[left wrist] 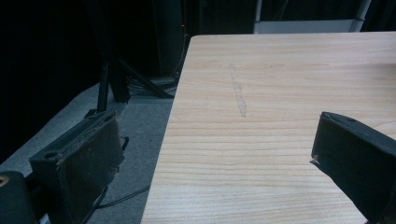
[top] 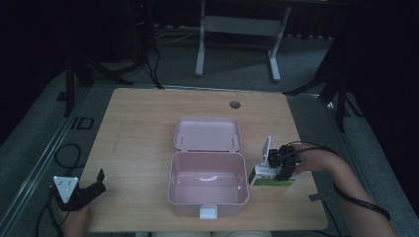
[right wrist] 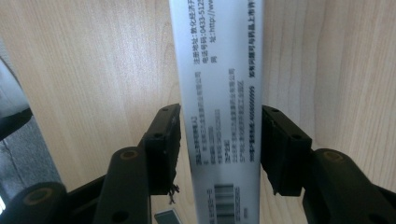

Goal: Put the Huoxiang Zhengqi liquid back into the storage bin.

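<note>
small white-and-green printed carton (top: 271,177) lies on the wooden table (top: 143,123) just right of the open pink plastic case (top: 207,183), not yet packed; right gripper (right wrist: 219,140) jaws straddle it w/ pads at its sides, firm grip can't be told; left gripper (left wrist: 219,154) is held wide, empty

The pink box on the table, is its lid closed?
No, the pink box stands open in the high view, its lid laid back flat on the table behind it.
</note>
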`<state>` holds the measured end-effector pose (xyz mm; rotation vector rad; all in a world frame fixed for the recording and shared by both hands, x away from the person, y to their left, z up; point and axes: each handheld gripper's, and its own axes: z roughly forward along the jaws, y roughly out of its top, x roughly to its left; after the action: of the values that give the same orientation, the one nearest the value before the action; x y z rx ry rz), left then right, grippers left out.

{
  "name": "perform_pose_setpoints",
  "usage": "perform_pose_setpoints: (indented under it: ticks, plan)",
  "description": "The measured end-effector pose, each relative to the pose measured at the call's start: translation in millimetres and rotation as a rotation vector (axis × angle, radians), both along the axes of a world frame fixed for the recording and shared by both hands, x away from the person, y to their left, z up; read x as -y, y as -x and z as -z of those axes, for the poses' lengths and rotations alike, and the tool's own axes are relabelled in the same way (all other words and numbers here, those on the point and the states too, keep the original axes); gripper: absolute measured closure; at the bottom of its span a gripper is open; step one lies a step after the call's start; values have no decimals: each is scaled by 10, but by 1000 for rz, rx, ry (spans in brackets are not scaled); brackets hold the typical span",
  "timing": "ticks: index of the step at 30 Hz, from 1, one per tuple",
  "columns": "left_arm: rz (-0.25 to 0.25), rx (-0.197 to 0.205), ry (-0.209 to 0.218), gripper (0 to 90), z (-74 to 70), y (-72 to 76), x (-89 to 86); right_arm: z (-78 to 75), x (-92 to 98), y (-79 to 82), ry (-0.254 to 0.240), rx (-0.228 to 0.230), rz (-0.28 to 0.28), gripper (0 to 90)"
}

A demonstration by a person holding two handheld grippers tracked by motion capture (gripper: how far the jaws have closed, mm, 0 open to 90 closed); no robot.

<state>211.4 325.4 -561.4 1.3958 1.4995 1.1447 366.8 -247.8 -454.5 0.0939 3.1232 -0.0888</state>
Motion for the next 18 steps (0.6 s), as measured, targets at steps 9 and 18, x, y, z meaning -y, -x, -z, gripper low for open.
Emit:
perform_pose_setpoints:
  ticks: [9, 18]
  plan:
    - [0, 0, 0, 21, 0, 0, 0, 85, -11, -13, -9, -8, -8, 609]
    - [-2, 0, 0, 22, 0, 0, 1, -50, -28, 42, 1, -17, -13, 617]
